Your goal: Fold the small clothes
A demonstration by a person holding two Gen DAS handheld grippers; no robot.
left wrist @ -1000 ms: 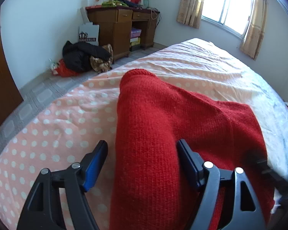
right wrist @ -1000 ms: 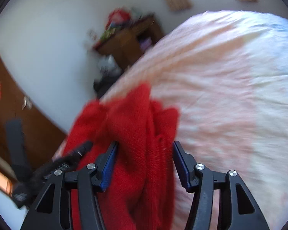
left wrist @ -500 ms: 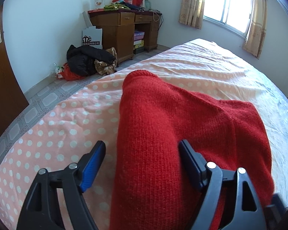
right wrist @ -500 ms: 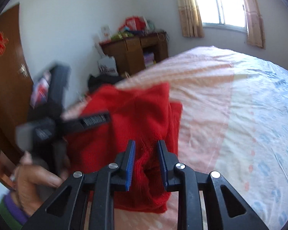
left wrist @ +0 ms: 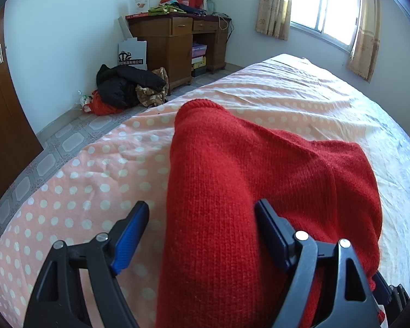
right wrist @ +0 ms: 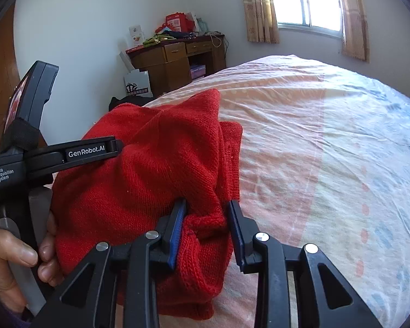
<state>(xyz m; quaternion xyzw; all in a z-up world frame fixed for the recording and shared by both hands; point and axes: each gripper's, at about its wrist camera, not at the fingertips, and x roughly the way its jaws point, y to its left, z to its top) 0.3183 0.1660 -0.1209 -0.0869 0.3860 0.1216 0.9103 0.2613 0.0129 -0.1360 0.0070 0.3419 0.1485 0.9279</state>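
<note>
A red knitted sweater [left wrist: 232, 191] lies folded on the pink polka-dot bed sheet [left wrist: 95, 180]. My left gripper [left wrist: 202, 235] is open, its jaws wide apart on either side of a thick fold of the sweater. In the right wrist view the sweater [right wrist: 150, 175] is bunched, and my right gripper [right wrist: 207, 229] has its jaws partly apart around a rolled edge of it. The left gripper's body [right wrist: 68, 155] and the hand holding it show at the left.
A wooden desk [left wrist: 175, 41] with piled items stands by the far wall. A heap of dark clothes [left wrist: 125, 87] lies on the tiled floor beside it. A brown door [left wrist: 0, 109] is at the left. A curtained window [left wrist: 325, 8] is at the back right.
The right gripper's jaws, nearly closed on the sweater edge half a second ago, have spread apart. The right view has steadied. The left gripper has barely moved.
</note>
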